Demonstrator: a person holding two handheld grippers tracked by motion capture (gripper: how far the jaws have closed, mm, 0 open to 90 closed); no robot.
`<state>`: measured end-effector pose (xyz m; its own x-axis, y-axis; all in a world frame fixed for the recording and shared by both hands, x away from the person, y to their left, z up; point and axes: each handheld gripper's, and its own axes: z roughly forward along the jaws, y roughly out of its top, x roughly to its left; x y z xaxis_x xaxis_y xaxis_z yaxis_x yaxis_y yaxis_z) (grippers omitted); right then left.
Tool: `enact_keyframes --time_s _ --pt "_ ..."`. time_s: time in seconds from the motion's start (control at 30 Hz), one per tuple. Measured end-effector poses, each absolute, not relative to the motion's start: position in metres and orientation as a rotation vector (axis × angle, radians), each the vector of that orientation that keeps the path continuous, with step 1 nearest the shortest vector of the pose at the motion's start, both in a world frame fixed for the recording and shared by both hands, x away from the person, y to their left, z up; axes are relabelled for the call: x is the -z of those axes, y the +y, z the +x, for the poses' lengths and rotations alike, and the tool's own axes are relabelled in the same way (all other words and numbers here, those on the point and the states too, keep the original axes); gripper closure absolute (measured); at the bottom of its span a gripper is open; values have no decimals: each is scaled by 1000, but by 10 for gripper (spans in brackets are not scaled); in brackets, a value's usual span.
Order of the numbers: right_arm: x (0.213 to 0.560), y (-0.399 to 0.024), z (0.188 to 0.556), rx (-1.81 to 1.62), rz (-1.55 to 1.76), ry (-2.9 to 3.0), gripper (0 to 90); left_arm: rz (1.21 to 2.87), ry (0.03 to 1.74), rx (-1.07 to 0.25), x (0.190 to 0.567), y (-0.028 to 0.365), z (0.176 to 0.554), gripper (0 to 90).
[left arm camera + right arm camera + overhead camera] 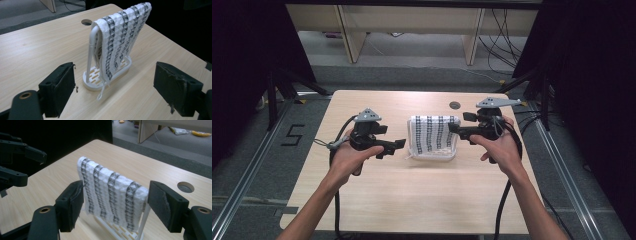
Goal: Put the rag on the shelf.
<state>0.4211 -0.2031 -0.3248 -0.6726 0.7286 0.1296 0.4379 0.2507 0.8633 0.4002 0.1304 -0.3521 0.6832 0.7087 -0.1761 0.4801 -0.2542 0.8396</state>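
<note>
A white cloth with dark patterned stripes (433, 136) hangs over a small white rack (93, 82) in the middle of the table. In the left gripper view the cloth (122, 35) drapes over the rack's upright bar, a loop dangling near the base. My left gripper (401, 145) is open just left of the rack, its jaws (113, 90) wide apart with nothing between them. My right gripper (453, 129) is open at the cloth's right top edge; in the right gripper view its jaws straddle the cloth (110, 192) without closing on it.
The light wooden table (412, 200) has a round cable hole (455, 105) behind the rack. Dark curtains flank both sides. Desk legs and cables stand on the floor beyond the far edge. Black cables trail from both grippers toward the near edge.
</note>
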Motion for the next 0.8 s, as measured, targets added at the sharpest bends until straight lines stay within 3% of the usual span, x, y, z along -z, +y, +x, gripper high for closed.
enact_keyframes --time_s 0.8 --pt "348 -208 389 -1371 1057 2270 289 1914 902 -260 383 134 374 166"
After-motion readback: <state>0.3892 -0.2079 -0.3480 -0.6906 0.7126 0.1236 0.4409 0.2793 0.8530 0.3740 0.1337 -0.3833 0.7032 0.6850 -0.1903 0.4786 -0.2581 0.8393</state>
